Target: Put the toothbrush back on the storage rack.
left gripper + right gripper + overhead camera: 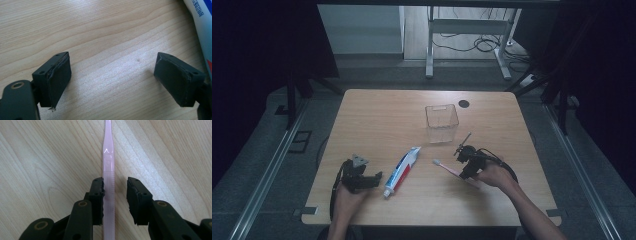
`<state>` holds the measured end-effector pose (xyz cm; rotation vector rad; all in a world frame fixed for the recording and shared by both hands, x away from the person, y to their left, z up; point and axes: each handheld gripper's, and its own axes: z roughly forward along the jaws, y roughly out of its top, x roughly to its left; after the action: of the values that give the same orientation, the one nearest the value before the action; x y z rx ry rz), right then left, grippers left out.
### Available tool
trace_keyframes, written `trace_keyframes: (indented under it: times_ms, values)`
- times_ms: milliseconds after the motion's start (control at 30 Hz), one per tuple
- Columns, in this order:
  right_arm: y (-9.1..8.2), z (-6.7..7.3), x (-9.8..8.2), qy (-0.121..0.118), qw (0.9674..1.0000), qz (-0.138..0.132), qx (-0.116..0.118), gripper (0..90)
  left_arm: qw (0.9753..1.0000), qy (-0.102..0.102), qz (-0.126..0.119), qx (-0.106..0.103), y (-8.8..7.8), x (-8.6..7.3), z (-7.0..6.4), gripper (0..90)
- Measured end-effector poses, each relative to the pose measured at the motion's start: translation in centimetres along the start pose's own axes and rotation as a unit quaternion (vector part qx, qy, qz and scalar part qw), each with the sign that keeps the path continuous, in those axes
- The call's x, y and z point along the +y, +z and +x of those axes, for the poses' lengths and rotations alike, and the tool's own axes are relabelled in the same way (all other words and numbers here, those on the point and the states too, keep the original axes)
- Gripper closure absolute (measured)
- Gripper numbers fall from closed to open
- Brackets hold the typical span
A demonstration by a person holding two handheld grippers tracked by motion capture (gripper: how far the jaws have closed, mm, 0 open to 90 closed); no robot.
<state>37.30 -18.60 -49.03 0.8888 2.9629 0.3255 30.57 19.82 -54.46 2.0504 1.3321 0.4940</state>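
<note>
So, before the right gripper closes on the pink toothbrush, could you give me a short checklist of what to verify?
1. Toothbrush handle lies between the jaws of the right gripper: ok.
2. Handle centred in the gap: not ok, it sits against the left pad with space on the other side.
3. Pads pressing from both sides: not ok, jaws are open.
4. Toothbrush lies flat on the table, apart from the toothpaste tube: ok.
5. Clear container upright and open: ok.
6. Left gripper open and holding nothing, tube beside it: ok.
</note>
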Motion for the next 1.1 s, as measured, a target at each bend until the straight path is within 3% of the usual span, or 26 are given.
trace_keyframes:
  times_ms: [233,633,833,1100]
  values:
    - [0.4,0.2,1.1,-0.017,0.9995,0.028,-0.008,66.8,1.0,0.0,0.0,0.0,0.0,0.0,0.0,14.5]
    - [1.3,0.4,2.1,-0.032,0.9984,0.047,-0.008,71.2,1.0,0.0,0.0,0.0,0.0,0.0,0.0,14.4]
    - [1.5,0.6,2.4,-0.036,0.998,0.051,-0.007,77.3,1.0,-0.001,-0.001,0.0,0.0,0.0,0.0,14.4]
    - [1.3,0.4,2.3,-0.029,0.9984,0.048,-0.01,78.2,1.0,-0.001,-0.001,0.0,0.0,0.0,0.0,14.4]
